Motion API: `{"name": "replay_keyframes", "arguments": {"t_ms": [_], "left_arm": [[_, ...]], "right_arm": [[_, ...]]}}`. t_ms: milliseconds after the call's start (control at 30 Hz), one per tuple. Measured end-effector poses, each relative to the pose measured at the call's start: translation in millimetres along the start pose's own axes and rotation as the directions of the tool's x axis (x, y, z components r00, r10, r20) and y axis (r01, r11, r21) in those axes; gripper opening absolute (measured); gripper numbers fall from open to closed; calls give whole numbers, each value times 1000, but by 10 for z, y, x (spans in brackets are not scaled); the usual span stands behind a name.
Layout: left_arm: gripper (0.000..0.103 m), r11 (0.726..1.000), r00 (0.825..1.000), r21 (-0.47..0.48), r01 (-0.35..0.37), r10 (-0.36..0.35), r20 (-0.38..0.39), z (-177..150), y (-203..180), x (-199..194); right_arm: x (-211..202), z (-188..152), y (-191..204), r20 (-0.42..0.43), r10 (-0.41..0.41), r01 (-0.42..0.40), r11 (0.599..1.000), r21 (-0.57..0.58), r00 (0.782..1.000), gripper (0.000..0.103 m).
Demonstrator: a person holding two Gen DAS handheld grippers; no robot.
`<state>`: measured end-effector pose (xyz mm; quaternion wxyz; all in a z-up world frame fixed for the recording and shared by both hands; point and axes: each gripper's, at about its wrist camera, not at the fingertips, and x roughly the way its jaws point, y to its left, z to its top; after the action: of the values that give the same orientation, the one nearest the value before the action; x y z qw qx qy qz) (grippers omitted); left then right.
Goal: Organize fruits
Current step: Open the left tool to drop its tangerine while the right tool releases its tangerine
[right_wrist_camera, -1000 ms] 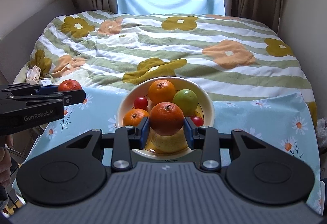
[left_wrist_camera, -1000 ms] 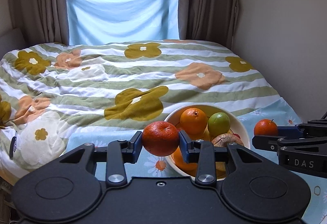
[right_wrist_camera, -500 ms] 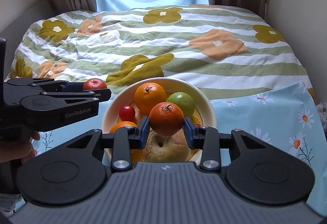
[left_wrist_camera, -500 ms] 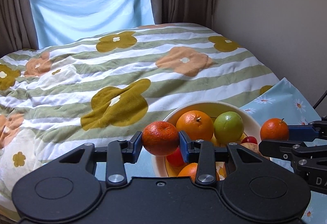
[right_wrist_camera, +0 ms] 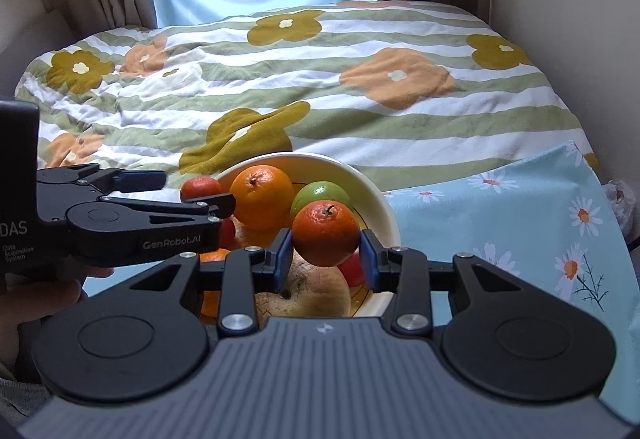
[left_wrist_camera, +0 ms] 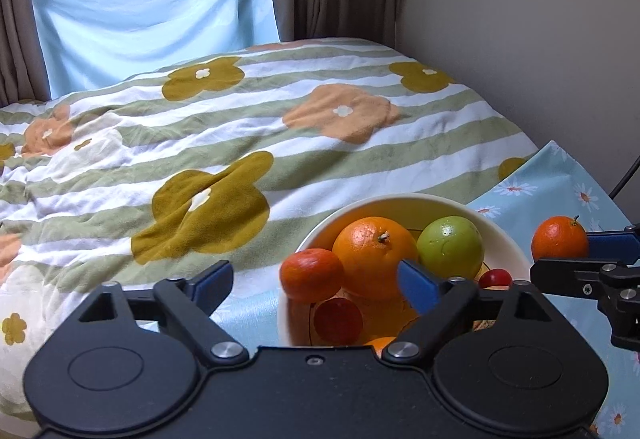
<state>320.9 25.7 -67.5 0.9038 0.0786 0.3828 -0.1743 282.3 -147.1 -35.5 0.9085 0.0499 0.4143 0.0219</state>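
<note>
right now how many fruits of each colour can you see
orange citrus: 4 (large orange, loose tangerine, held tangerine, half-hidden orange)
green fruit: 1
small red fruits: 2
tan pear-like fruit: 1
total: 8 visible

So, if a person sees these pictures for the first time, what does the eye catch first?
Probably the cream bowl piled with fruit at the foot of the flowered bed. Next, the tangerine between the left gripper jaws, which have just been opening, and the second tangerine clamped in the right gripper.
</note>
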Motion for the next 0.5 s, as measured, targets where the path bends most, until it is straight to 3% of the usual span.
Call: {"name": "replay_keyframes", "arguments": {"t_ms": [500], "left_arm": [[94, 994, 996, -78, -76, 80, 48, -116, 79, -629]], "right_arm": [[-74, 118, 32, 19, 47, -45, 996, -72, 999, 51]]}}
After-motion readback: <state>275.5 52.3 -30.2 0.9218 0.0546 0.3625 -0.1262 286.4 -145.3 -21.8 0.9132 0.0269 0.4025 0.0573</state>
